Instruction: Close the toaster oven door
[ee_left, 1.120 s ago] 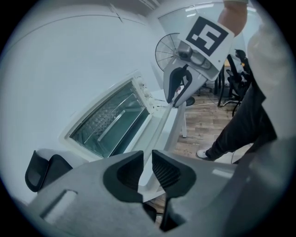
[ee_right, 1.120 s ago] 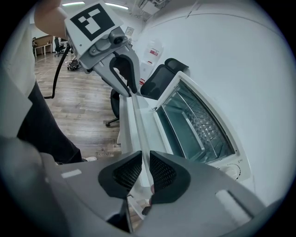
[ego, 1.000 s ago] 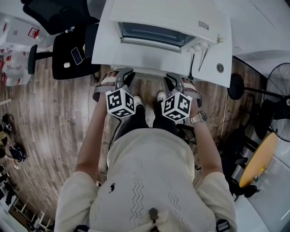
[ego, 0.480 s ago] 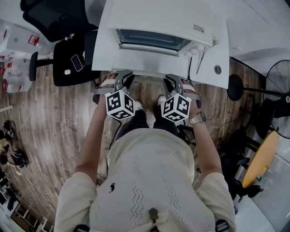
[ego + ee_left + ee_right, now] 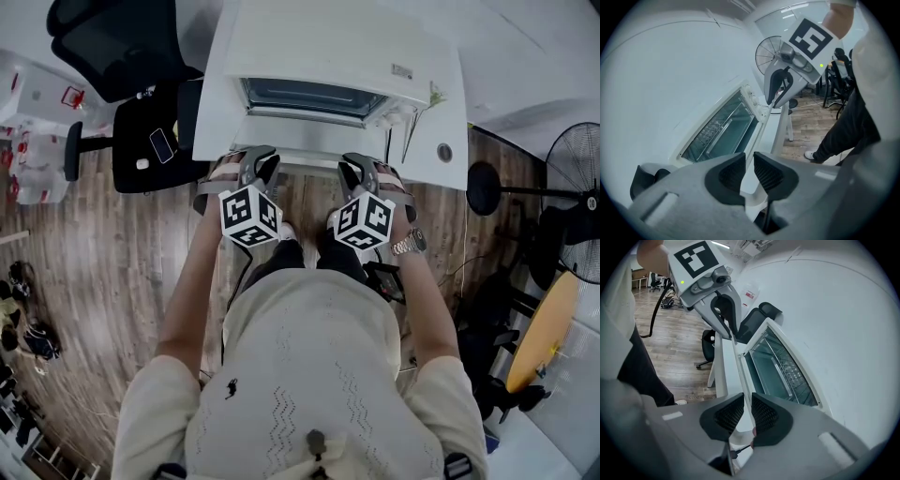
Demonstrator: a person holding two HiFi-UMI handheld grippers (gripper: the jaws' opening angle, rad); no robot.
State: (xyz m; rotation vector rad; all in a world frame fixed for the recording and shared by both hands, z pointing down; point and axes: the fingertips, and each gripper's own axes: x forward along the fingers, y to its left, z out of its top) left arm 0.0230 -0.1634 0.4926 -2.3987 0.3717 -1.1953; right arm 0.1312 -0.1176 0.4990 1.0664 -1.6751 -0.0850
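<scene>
White oven door [image 5: 300, 139], edge in left gripper [image 5: 256, 156], right gripper [image 5: 358, 162]

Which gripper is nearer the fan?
Right. The right gripper is at the door's right end, the side where the fan stands; the left gripper is at the door's left end, farther from it.

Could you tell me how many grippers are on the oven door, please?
2: left gripper on the left of the toaster oven door, right gripper on its right; none seems hidden.
</scene>
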